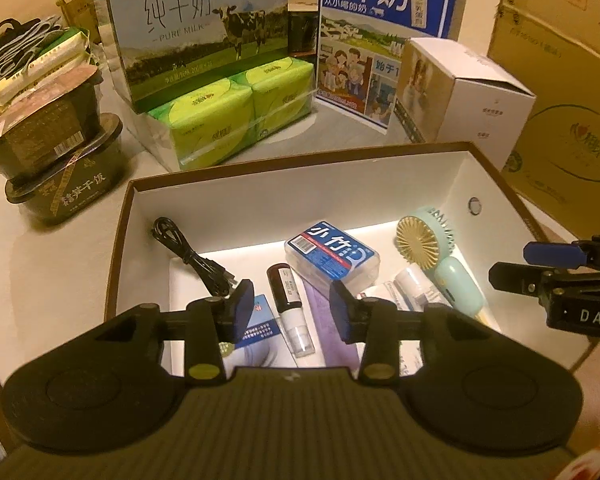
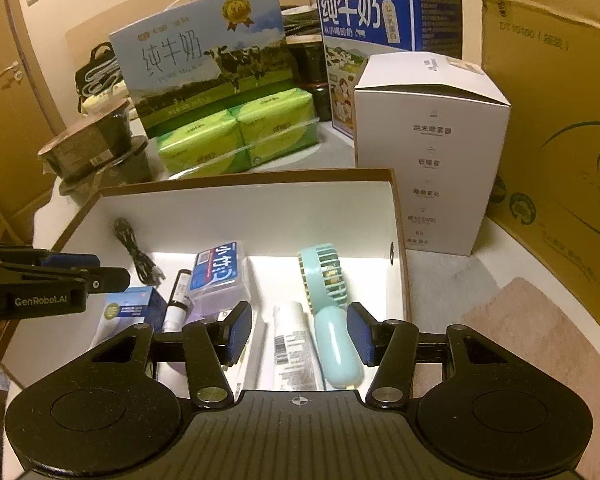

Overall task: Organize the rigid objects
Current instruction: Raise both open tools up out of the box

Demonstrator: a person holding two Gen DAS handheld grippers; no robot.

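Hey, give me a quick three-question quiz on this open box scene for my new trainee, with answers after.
1. True or false: the mint-green handheld fan lies inside the white-lined open box.
2. What lies nearest the box's left wall: A) the coiled black cable, B) the fan, C) the white tube?
3. Are the left tongs gripping the brown bottle with the white cap?

Key: 1 true. 2 A. 3 No; the pads stand apart, clear of it.
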